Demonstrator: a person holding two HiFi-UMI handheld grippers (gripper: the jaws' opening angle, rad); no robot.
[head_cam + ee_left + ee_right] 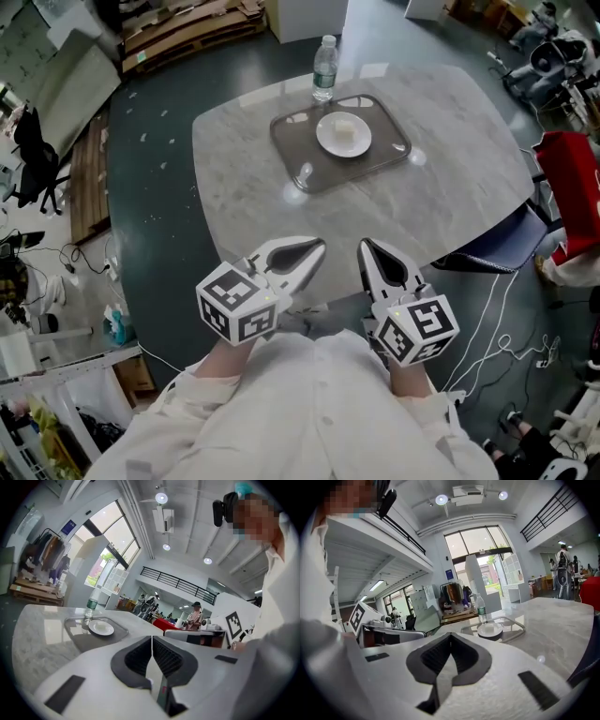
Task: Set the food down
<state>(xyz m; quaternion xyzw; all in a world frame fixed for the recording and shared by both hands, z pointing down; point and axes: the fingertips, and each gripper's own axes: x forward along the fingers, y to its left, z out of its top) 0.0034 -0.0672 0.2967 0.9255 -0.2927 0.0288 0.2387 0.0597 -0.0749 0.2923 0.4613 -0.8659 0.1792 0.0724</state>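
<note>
Water bottle (324, 67) just behind tray (292, 142) holding 1 plate (343, 134).

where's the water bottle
Head view, top centre: the bottle stands at the far edge of the table, just behind the tray holding the plate.

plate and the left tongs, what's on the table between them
Only the near rim of the tray under the plate, then bare tabletop; head view shows it

1 clear water bottle (324, 67) upright on the marble table (450, 178), wooden pallets (187, 30) on the floor beyond
</note>
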